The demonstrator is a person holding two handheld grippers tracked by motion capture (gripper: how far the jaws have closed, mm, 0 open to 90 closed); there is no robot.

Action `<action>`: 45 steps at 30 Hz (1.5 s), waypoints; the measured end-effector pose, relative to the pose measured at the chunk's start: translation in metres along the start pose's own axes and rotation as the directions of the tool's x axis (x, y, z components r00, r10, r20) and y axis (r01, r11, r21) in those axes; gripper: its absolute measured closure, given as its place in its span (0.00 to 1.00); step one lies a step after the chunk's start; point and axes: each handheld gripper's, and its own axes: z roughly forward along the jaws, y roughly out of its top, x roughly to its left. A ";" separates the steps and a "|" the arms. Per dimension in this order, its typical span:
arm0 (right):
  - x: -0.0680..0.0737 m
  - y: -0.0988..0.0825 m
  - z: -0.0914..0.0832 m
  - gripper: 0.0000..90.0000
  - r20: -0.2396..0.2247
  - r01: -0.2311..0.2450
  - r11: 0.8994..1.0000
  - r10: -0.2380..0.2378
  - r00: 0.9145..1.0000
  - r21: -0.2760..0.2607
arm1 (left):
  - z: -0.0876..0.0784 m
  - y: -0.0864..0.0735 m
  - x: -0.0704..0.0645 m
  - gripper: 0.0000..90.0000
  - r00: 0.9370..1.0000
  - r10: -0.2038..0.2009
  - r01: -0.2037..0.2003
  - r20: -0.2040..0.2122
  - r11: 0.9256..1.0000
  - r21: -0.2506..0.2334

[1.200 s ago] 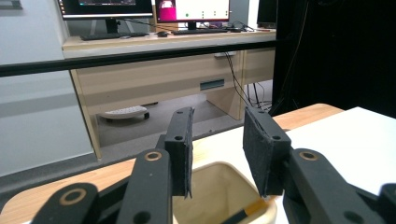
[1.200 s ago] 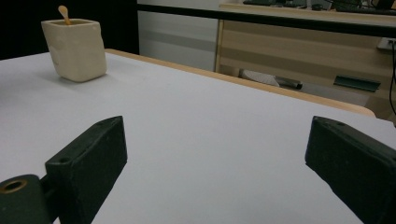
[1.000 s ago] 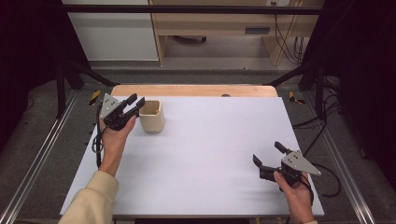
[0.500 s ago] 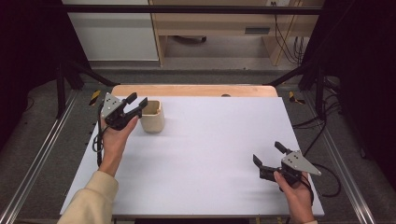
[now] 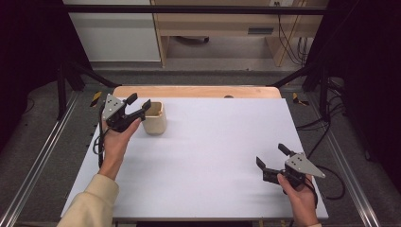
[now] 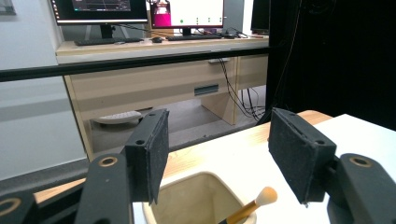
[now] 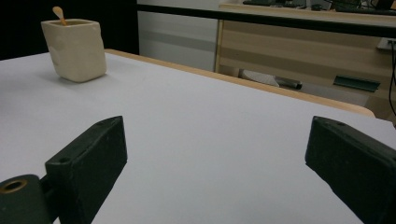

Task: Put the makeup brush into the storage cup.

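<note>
1. The cream cup [image 5: 154, 118] is set at the far left of the white table [image 5: 213, 156]; a brush tip [image 6: 267, 196] is seen inside.
2. The left gripper [image 5: 138, 105] is held over its rim, jaws just opening, nothing pinched.
3. The right gripper [image 5: 270, 157] is held wide, empty.
4. No writing is legible.

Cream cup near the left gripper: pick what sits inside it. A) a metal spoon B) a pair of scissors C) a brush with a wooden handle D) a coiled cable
C. In the left gripper view a wooden-handled brush with a pale tip leans inside the cream cup, just below the open left gripper, whose jaws have just been opening with nothing between the pads.
</note>
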 end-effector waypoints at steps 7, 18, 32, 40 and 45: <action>0.000 0.000 0.000 0.06 -0.001 0.000 1.000 0.000 1.000 -0.004 | 0.000 0.000 -0.003 0.33 1.000 0.010 -0.010 0.014 1.000 -0.003; 0.000 0.000 0.000 0.06 0.000 0.000 1.000 0.000 1.000 -0.002 | 0.000 0.001 -0.006 0.08 1.000 -0.007 0.007 0.012 1.000 0.007; 0.001 0.000 0.000 0.06 -0.004 0.001 1.000 -0.001 1.000 -0.001 | -0.007 0.007 -0.015 0.01 0.998 0.004 -0.004 0.058 1.000 0.002; 0.001 0.000 0.000 0.06 -0.005 0.001 1.000 -0.001 1.000 -0.001 | -0.012 0.015 -0.024 0.01 0.996 0.014 -0.012 0.093 1.000 -0.015; 0.001 0.000 0.001 0.06 -0.005 0.004 1.000 -0.004 1.000 0.003 | -0.013 0.017 -0.031 0.01 0.992 0.023 -0.021 0.124 1.000 -0.016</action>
